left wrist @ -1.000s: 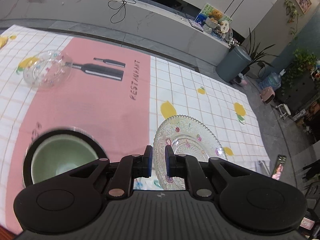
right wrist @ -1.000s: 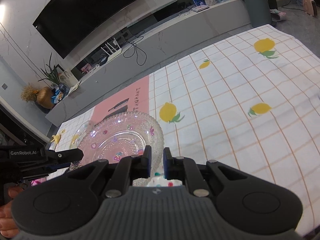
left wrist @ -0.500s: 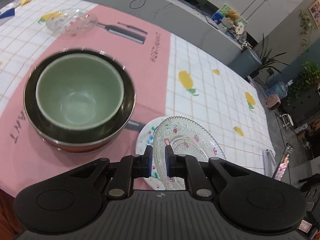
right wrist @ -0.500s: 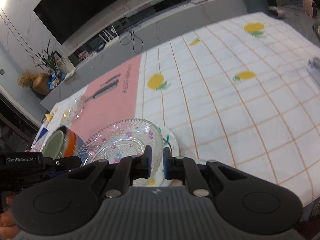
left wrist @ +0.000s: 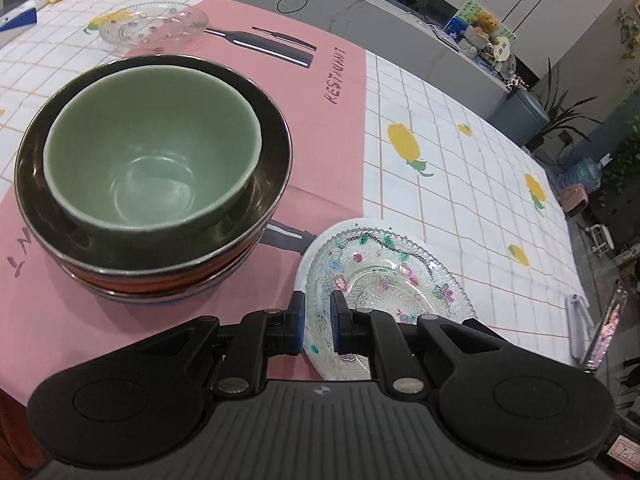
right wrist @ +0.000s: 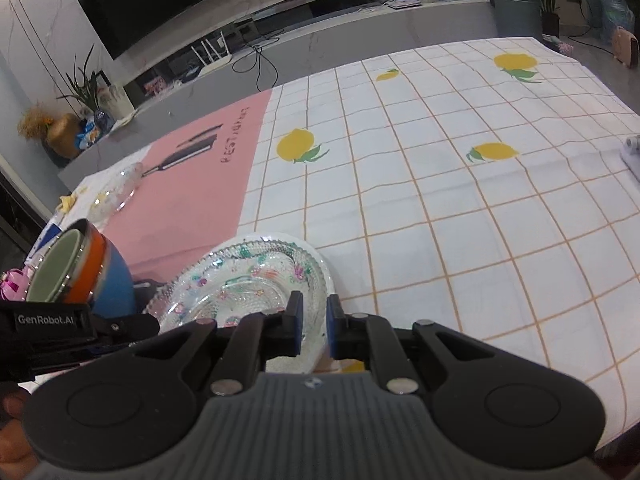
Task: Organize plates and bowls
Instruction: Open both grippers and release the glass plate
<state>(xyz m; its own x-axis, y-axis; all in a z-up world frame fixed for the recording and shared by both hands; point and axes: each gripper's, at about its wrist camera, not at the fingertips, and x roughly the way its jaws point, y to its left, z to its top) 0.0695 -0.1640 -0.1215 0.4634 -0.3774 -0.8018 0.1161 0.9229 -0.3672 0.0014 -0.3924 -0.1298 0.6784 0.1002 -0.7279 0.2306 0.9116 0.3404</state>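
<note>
Hand-held grippers, left point(left wrist: 316, 322) and right point(right wrist: 311, 326), pinch opposite rims of the glass plate point(left wrist: 394, 276) over the white plate point(right wrist: 316, 258) near the surface's near edge.

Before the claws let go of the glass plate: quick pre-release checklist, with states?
1. Left claw clamped on glass plate rim: ok.
2. Right claw clamped on the rim: ok.
3. White plate directly under glass plate: ok.
4. Glass plate fully seated, not tilted: cannot tell.
5. Bowl stack apart from plates: ok.
6. Second glass plate stacked with the others: not ok, far side of table.
</note>
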